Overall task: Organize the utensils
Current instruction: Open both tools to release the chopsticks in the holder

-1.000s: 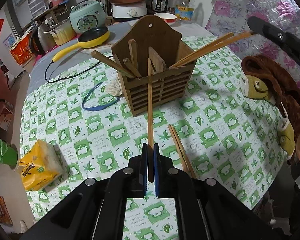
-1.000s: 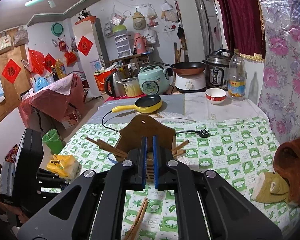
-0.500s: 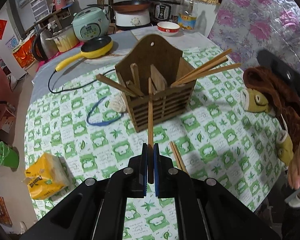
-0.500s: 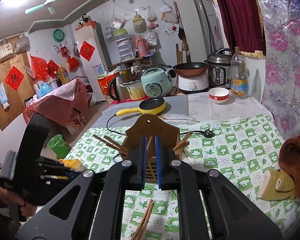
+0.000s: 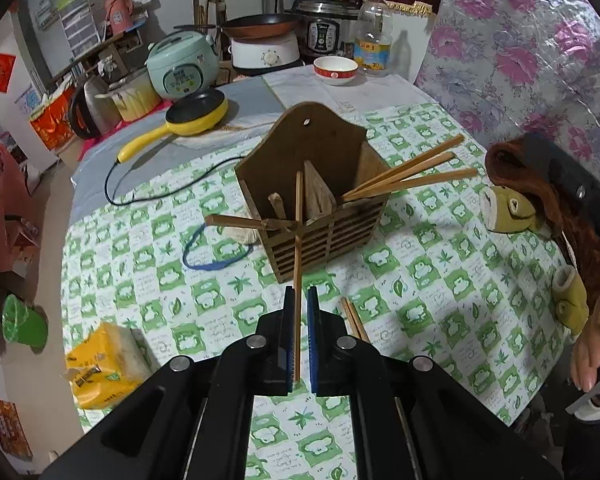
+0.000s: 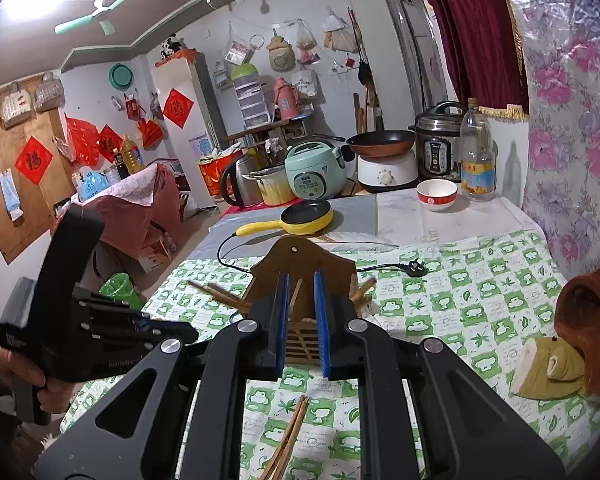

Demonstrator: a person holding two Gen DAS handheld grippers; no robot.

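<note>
A brown wooden utensil holder (image 5: 320,208) (image 6: 300,256) stands mid-table on the green checked cloth. Three chopsticks (image 5: 412,176) lean out of its right compartment, and others (image 5: 236,222) stick out to the left. My left gripper (image 5: 299,300) is shut on a single chopstick (image 5: 298,240), whose far end hangs over the holder's opening beside the divider. A loose pair of chopsticks (image 5: 354,320) (image 6: 288,436) lies on the cloth in front of the holder. My right gripper (image 6: 301,292) points at the holder, its jaws opening with nothing between them.
At the back stand a yellow pan (image 5: 196,114) with its cord, a rice cooker (image 5: 180,66), a red-rimmed bowl (image 5: 335,70) and a bottle (image 5: 374,36). A yellow tissue pack (image 5: 104,364) lies front left and a blue band (image 5: 216,254) beside the holder. A brown plush toy (image 5: 540,208) lies right.
My left gripper has risen with the chopstick, so the holder looks farther off. The right gripper's jaws have gone from shut to parted, and it has drawn back from the chopsticks on the holder's right.
</note>
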